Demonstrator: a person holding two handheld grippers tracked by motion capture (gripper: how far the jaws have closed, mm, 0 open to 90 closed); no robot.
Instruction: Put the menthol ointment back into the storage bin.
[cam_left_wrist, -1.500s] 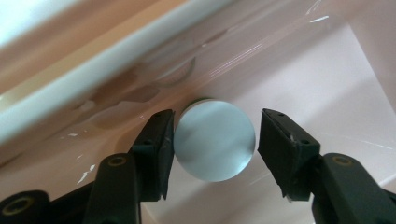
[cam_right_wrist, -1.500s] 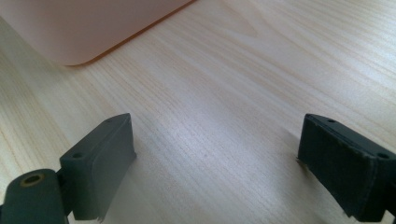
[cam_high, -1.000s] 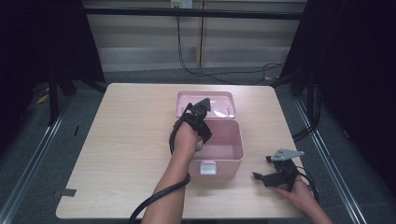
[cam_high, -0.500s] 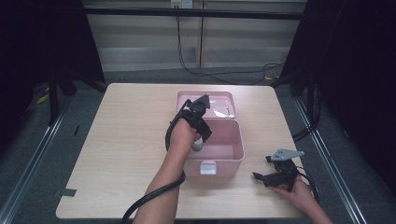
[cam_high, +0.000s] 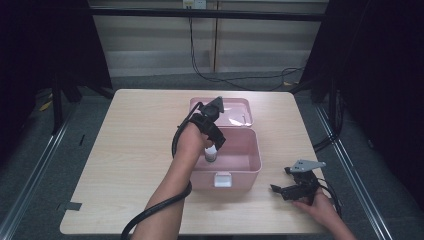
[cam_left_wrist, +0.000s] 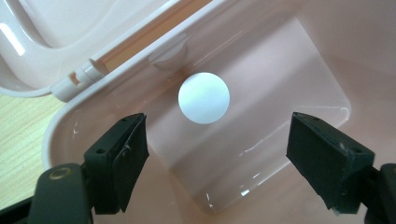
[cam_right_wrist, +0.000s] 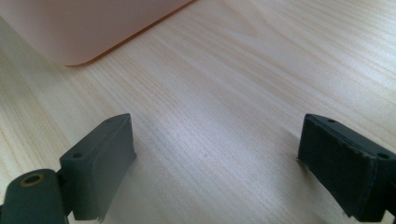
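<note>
Over the open pink plastic box (cam_high: 250, 165), the left gripper (cam_left_wrist: 217, 154) had just spread its jaws, leaving the white round-capped bottle (cam_left_wrist: 204, 97) standing released inside, while the right gripper (cam_right_wrist: 217, 158) rested agape on the pale wooden table (cam_high: 130, 145).

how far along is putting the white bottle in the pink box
Done: the small white-capped bottle stands upright inside the open pink plastic box. In hand: nothing; the left gripper hangs above it, jaws just opened and clear of it. Left: the hinged lid lies open; the right gripper rests open on the table.
</note>
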